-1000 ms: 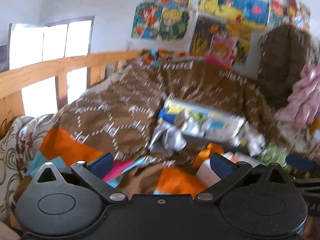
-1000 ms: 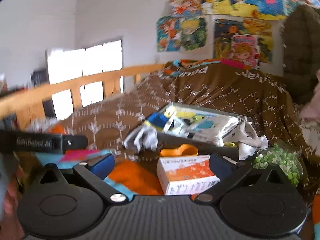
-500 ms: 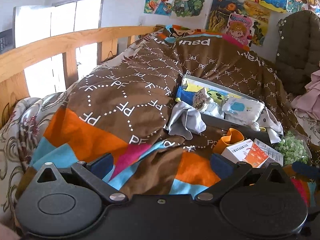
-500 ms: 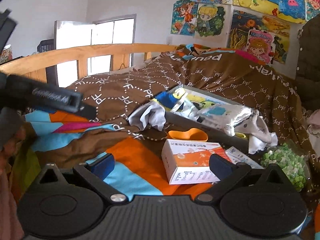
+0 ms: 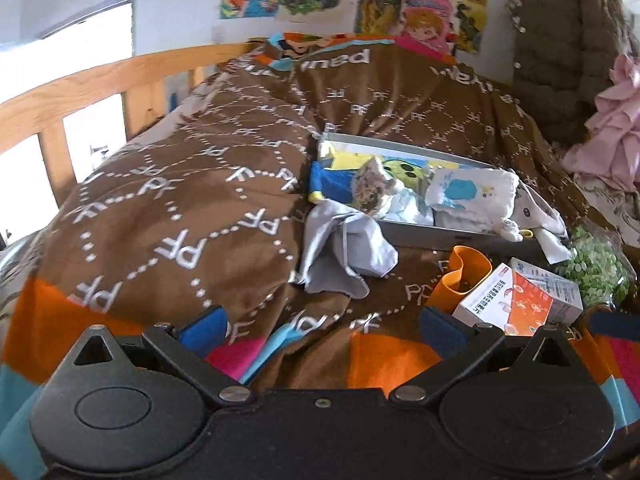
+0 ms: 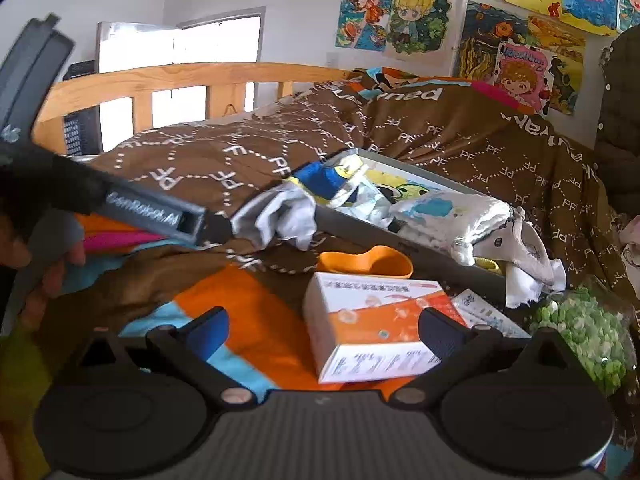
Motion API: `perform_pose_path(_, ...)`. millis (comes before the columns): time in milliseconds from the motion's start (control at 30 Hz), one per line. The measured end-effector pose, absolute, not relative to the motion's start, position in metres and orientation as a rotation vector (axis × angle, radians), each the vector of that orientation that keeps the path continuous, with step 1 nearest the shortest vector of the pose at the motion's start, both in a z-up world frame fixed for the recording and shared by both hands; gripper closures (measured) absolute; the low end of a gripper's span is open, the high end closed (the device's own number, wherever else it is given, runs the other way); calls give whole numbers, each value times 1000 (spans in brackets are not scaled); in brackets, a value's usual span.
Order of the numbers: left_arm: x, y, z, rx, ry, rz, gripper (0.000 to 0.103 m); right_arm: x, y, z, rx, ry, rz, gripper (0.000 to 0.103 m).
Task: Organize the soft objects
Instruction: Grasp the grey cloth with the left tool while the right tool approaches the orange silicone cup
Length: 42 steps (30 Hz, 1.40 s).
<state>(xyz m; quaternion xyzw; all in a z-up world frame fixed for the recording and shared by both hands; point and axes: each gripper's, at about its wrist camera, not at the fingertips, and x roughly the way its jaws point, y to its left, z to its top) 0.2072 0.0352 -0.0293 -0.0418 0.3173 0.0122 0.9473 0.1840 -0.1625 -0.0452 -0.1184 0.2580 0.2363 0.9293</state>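
Left wrist view: left gripper [image 5: 320, 320] and right gripper [image 6: 322, 326] spread wide, empty; grey cloth [image 5: 344, 248] draped over tray [image 5: 440, 234] edge.

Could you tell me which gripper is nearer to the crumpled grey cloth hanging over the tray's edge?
Left. The left gripper reaches almost to the crumpled grey cloth; the right gripper sits farther back, open around the orange-and-white carton.
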Motion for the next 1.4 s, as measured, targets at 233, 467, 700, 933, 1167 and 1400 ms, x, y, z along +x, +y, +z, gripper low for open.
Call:
perform_pose_path(233,229,38,-50,-102,686,-31,1,226,-162,-57,-285,526,442,0)
perform_pose_path(467,255,40,-62,-87,636,-88,1,265,-161,-67,-312,539,472,0)
perform_pose_path(700,284,39,-75,-40,565,-143,1,289,-144,-79,-351,574,537,0)
perform_pose_path(933,306,55,-89,-111,588,-142,1,303,-143,-85,-308,613,535,0)
perform_pose_path(1167,308,57,-94,-96,587,-159,1,306,-142,-83,-307,625,528,0)
perform_pose_path(1400,306,57,-95,-92,583,-168,1,305,-141,-82,-323,628,539,0)
